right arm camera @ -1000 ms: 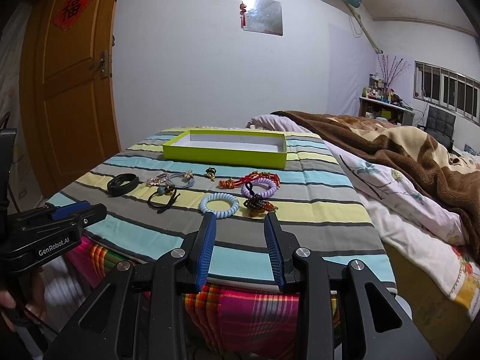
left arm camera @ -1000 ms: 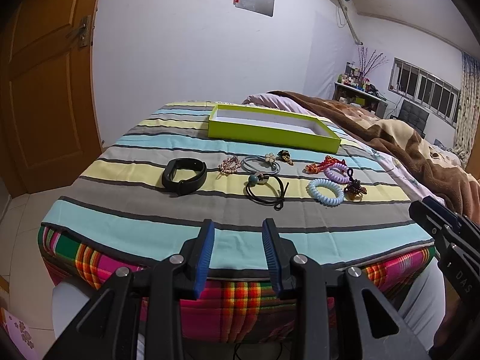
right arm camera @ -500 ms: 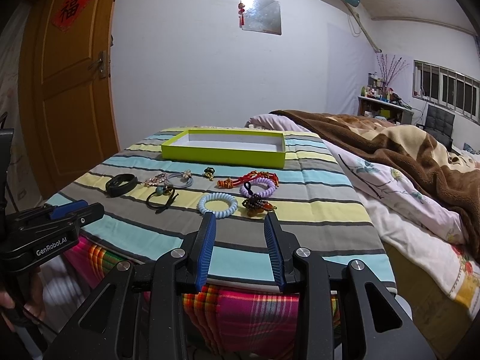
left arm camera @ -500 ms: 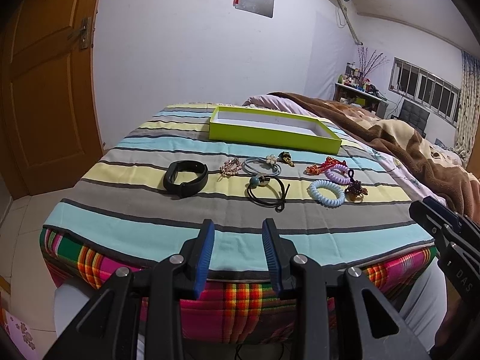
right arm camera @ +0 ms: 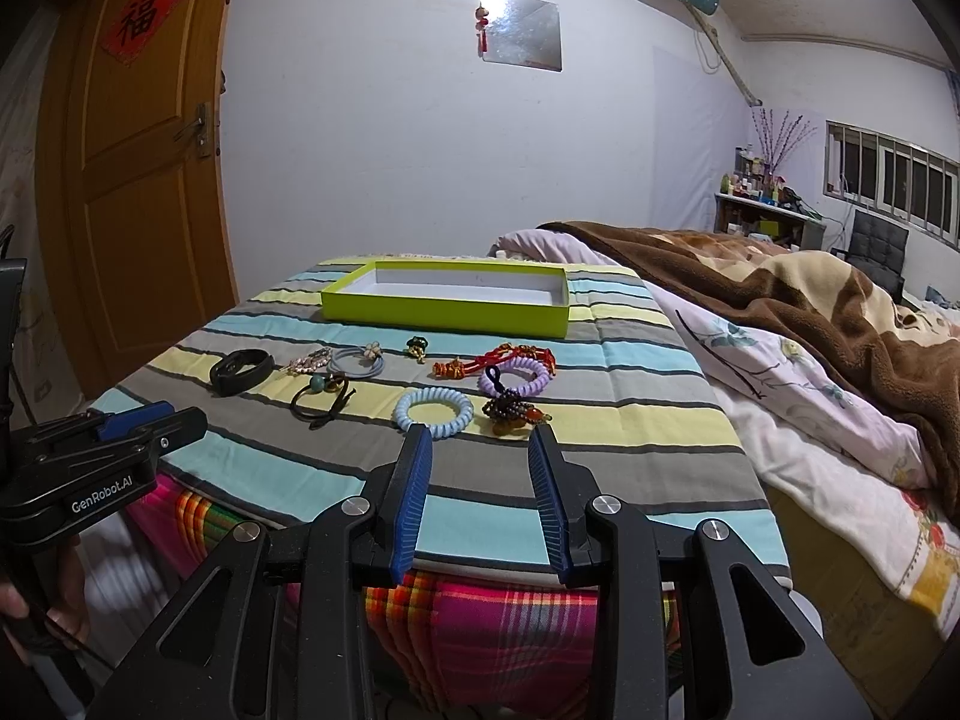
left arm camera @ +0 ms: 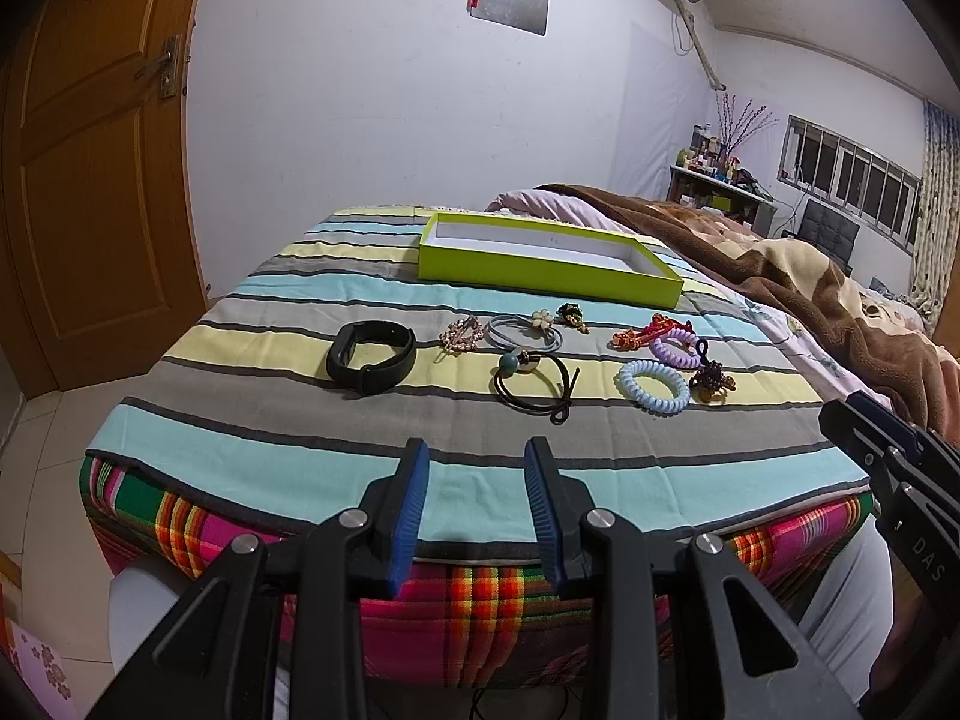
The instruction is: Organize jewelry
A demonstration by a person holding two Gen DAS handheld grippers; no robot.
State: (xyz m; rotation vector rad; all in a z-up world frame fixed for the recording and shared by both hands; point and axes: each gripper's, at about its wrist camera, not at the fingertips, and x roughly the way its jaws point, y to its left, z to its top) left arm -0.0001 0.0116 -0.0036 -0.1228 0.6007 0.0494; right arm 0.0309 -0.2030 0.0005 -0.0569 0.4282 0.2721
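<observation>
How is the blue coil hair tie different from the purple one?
The blue coil tie lies nearer the grippers; the purple coil tie lies farther back, toward the green box. The blue one lies alone, touching nothing visible; the purple one has a red knotted cord right behind it and a dark loop lying over its near edge. The blue ring looks rounder, the purple flatter from this angle. Both are spiral rings lying flat on the striped cloth.

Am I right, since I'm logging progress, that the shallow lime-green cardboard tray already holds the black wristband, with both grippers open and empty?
Not quite. The black wristband lies on the striped cloth, outside the lime-green cardboard tray, as the left wrist view shows. The left gripper and right gripper are open and empty.
</observation>
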